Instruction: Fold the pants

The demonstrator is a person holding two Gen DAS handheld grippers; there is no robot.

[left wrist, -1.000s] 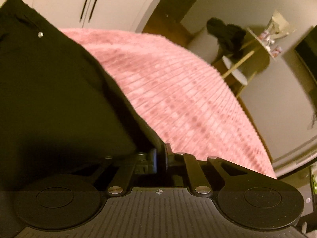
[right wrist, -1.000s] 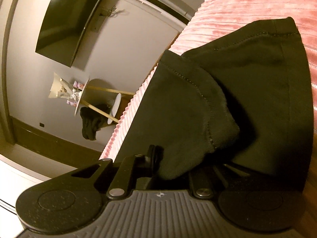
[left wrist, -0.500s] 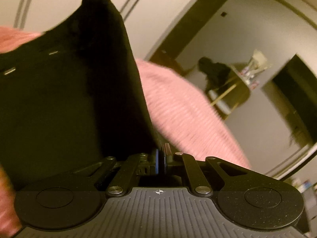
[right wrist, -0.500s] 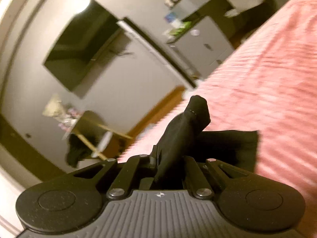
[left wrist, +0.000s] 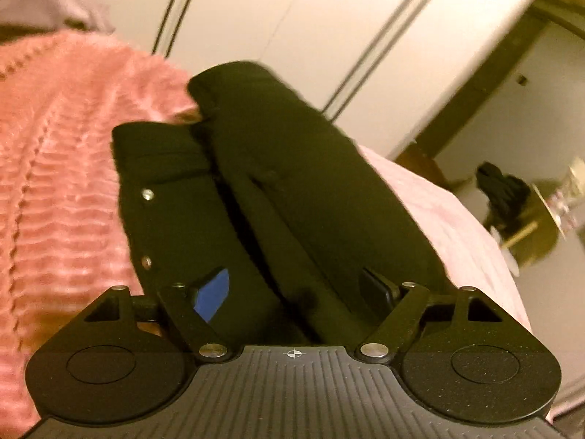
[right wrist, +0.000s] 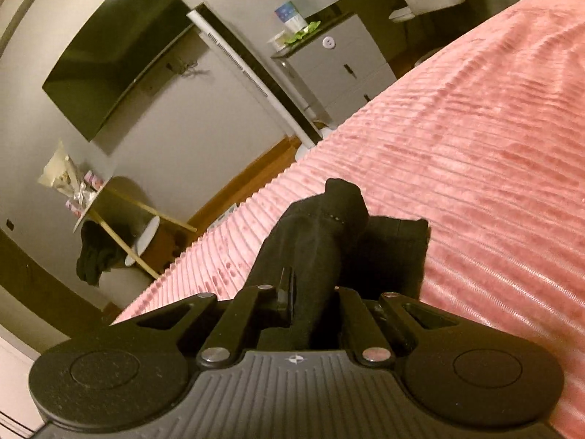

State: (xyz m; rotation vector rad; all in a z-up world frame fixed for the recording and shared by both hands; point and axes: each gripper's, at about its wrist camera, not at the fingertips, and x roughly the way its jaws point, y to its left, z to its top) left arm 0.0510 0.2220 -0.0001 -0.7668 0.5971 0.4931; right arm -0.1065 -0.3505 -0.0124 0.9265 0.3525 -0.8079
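Note:
The black pants (left wrist: 256, 190) lie on the pink ribbed bedspread (left wrist: 55, 190), with the waistband and two metal rivets showing on the left and a folded layer on top. My left gripper (left wrist: 296, 289) is open, its jaws wide apart on either side of the cloth, blue pad showing. In the right wrist view my right gripper (right wrist: 310, 292) is shut on a bunched black hem of the pants (right wrist: 321, 226), which sticks up between the jaws above the bedspread (right wrist: 475, 146).
White wardrobe doors (left wrist: 329, 18) stand behind the bed. Off the bed's edge are a small round side table with dark cloth (right wrist: 98, 252), a wall television (right wrist: 113, 73) and a grey drawer unit (right wrist: 343, 62).
My left gripper has opened and let go of the pants, which now lie folded over on the bed. My right gripper still grips the hem and has barely moved.

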